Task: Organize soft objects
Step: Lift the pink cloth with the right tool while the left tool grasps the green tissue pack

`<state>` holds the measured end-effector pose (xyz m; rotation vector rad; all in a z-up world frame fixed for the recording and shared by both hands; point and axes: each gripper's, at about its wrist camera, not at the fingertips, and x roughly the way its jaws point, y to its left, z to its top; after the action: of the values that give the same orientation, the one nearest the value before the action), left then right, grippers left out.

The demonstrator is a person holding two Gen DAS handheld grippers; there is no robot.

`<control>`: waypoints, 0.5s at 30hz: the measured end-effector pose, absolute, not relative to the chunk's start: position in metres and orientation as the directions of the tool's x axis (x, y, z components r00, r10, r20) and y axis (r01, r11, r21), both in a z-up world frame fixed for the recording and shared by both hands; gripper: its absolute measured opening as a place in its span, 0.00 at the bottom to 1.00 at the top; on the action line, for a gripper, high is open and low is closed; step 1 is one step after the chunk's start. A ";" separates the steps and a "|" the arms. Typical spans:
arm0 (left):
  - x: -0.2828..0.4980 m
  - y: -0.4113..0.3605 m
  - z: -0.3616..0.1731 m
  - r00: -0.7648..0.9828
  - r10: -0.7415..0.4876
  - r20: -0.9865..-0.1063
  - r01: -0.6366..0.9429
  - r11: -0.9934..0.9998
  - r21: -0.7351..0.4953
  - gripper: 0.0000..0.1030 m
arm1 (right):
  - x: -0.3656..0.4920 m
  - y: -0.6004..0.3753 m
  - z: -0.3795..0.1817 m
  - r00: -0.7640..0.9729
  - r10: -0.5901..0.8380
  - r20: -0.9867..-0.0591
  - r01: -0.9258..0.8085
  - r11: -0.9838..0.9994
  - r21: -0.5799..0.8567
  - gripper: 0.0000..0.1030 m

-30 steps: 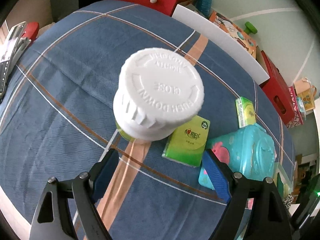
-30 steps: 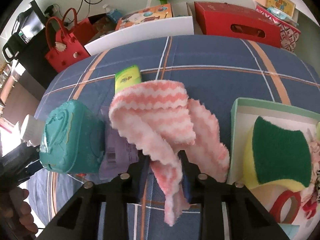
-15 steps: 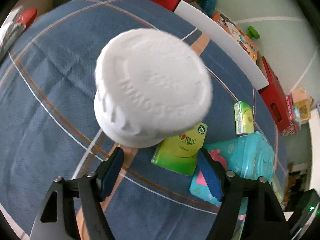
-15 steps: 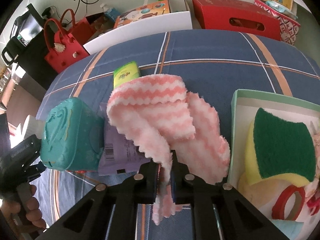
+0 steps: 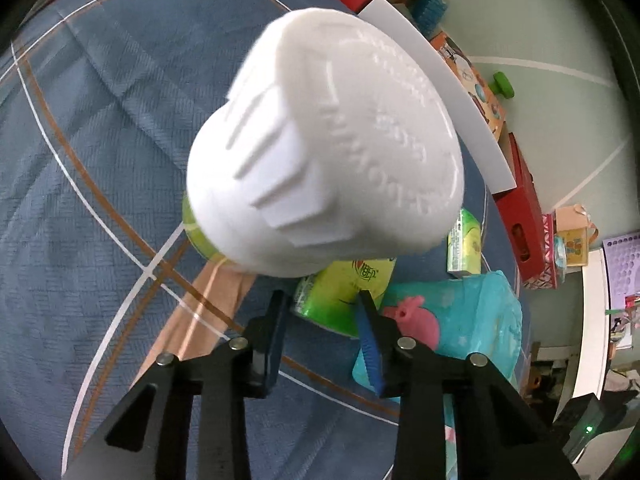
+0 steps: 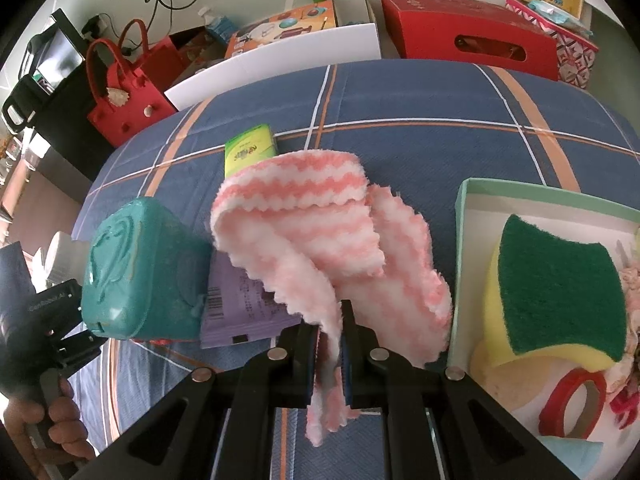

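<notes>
My left gripper (image 5: pixel 322 312) is shut on a bottle with a big white cap (image 5: pixel 332 148) and a green label, held close to the camera above the blue plaid cloth (image 5: pixel 100 160). My right gripper (image 6: pixel 330 332) is shut on a pink and white striped cloth (image 6: pixel 312 232) that drapes over its jaws. A teal wipes pack (image 6: pixel 140 276) (image 5: pixel 464 320) lies left of the cloth, with a purple packet (image 6: pixel 244 304) beside it. Green tissue packs (image 5: pixel 340 292) (image 6: pixel 250 150) lie on the plaid cloth.
A mint-rimmed box (image 6: pixel 460 248) at the right holds a green and yellow sponge (image 6: pixel 560 284) and a red tape roll (image 6: pixel 572 404). A white board (image 6: pixel 276 68), a red bag (image 6: pixel 128 92) and red boxes (image 6: pixel 472 36) stand behind the table.
My left gripper has closed on the white-capped bottle and lifted it toward the camera. My right gripper has closed on the pink striped cloth.
</notes>
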<state>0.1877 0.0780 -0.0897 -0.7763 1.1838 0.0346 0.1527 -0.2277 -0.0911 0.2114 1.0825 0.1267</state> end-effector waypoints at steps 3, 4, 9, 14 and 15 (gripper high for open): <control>0.186 0.076 -0.087 0.410 -0.346 -0.844 -0.401 0.763 -0.508 0.30 | 0.153 -0.228 -0.091 0.465 0.205 -0.861 0.001 0.973 0.232 0.10; 0.186 0.075 -0.086 0.413 -0.342 -0.844 -0.396 0.767 -0.504 0.29 | 0.152 -0.228 -0.090 0.466 0.205 -0.861 0.001 0.973 0.232 0.10; 0.182 0.073 -0.082 0.418 -0.339 -0.843 -0.390 0.771 -0.504 0.27 | 0.149 -0.231 -0.082 0.487 0.206 -0.849 0.003 0.971 0.237 0.06; 0.176 0.075 -0.076 0.431 -0.326 -0.842 -0.384 0.778 -0.497 0.26 | 0.142 -0.233 -0.068 0.518 0.209 -0.829 -0.002 0.970 0.243 0.04; 0.175 0.076 -0.074 0.435 -0.324 -0.840 -0.382 0.778 -0.498 0.25 | 0.141 -0.234 -0.065 0.526 0.209 -0.824 -0.004 0.970 0.243 0.04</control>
<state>0.1749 0.0757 -0.0738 -0.7185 1.1486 0.0401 0.1408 -0.2336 -0.0654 0.2216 1.0110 0.1287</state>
